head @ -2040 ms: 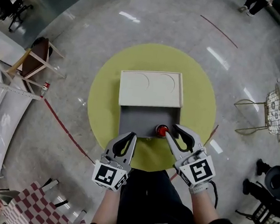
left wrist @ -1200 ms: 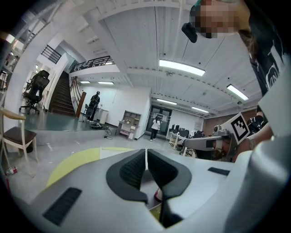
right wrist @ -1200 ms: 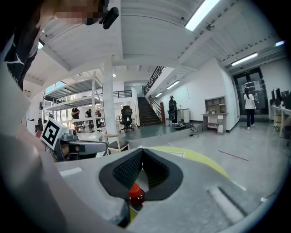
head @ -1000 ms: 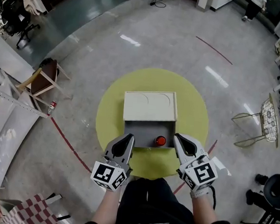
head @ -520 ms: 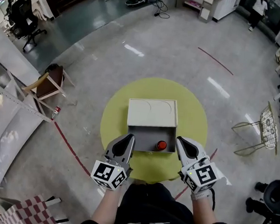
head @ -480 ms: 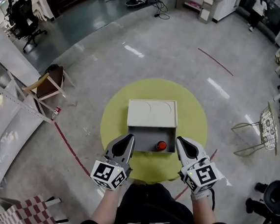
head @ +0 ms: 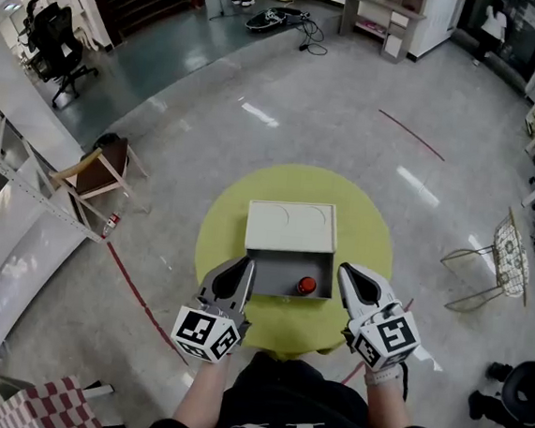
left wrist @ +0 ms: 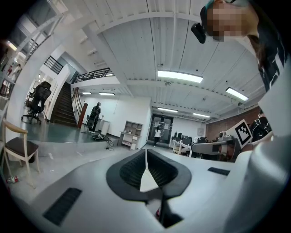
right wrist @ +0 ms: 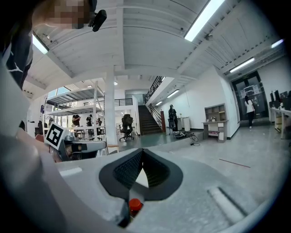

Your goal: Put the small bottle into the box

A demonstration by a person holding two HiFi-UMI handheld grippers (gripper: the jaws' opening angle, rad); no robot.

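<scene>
**Small bottle in the box, both tongs clenched and empty**

In the head view, a round yellow surface [head: 371,230] fills the middle of the frame, on a polished grey floor [head: 288,97]. On it stands the open rectangular box [head: 264,272]. Its grey inner compartment lies toward the lower edge of the frame, and its flat cream lid [head: 292,228] lies just beyond, toward the top. The small bottle with a red cap [head: 307,285] sits inside the grey compartment, in its right part near the right wall. Only its red top shows clearly.

The white left gripper [head: 246,265] points at the lower left corner of the box, just beside it. Whether it touches the box cannot be told. The white right gripper [head: 346,270] points at the right wall of the box, just to the right of the bottle and apart from it. Each carries a cube with square black-and-white markers at its rear.

In the left gripper view, the 2 black ribbed pads [left wrist: 132,169] are pressed together with nothing between them. The right gripper view shows the same: its 2 pads [right wrist: 128,169] meet along 1 line, empty. Both cameras look up toward a white ceiling with strip lights.

A wooden chair [head: 93,165] stands at the left of the head view. A wire-frame stand [head: 506,255] is at the right, and a red-and-white checked cloth [head: 52,402] is at the lower left.
</scene>
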